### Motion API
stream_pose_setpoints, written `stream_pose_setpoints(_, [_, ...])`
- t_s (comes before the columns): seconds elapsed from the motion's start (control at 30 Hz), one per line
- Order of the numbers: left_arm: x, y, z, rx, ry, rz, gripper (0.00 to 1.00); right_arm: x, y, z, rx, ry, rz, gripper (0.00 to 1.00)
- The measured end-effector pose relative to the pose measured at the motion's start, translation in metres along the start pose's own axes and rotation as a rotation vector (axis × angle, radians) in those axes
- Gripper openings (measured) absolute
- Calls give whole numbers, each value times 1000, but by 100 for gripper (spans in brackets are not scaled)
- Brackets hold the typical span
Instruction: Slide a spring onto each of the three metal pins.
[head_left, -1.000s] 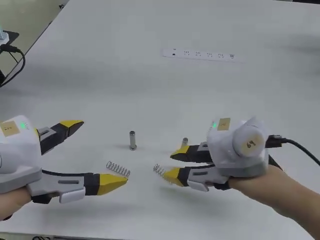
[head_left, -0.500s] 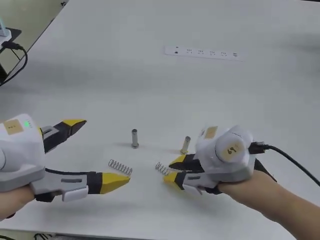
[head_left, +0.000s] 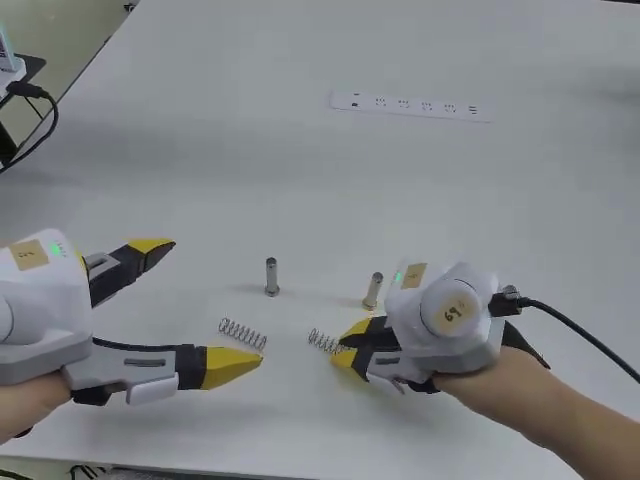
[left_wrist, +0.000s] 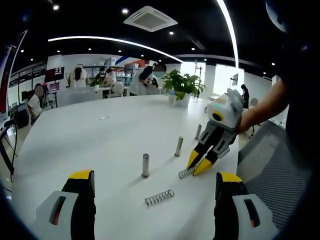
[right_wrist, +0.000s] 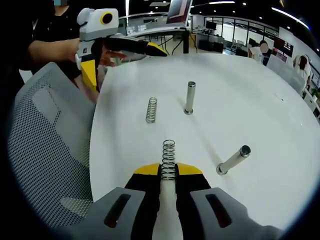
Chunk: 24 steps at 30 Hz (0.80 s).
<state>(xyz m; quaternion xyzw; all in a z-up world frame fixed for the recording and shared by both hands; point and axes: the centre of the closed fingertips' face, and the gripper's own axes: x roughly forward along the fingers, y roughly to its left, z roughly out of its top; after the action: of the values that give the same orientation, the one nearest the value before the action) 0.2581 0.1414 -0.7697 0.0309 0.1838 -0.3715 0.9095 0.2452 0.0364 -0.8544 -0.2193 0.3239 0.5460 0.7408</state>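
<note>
**A:** Our right claw (head_left: 343, 350) is pinched shut on one end of a spring (head_left: 322, 342), so the free end can lead onto the pin (head_left: 373, 290) just beside it.

**B:** Our left claw (head_left: 205, 303) hangs open near the second spring (head_left: 240, 334). The surface (head_left: 300, 180) beyond gives us room, though its near edge is close.
</note>
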Motion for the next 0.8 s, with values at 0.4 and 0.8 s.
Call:
stream_pose_setpoints(0.4, [4, -4, 3, 4, -1, -16, 98, -15, 1, 11, -30, -39, -2, 8])
stream_pose_setpoints(0.8, [7, -7, 9, 19, -4, -31, 98, -43, -3, 16, -39, -60, -16, 8])
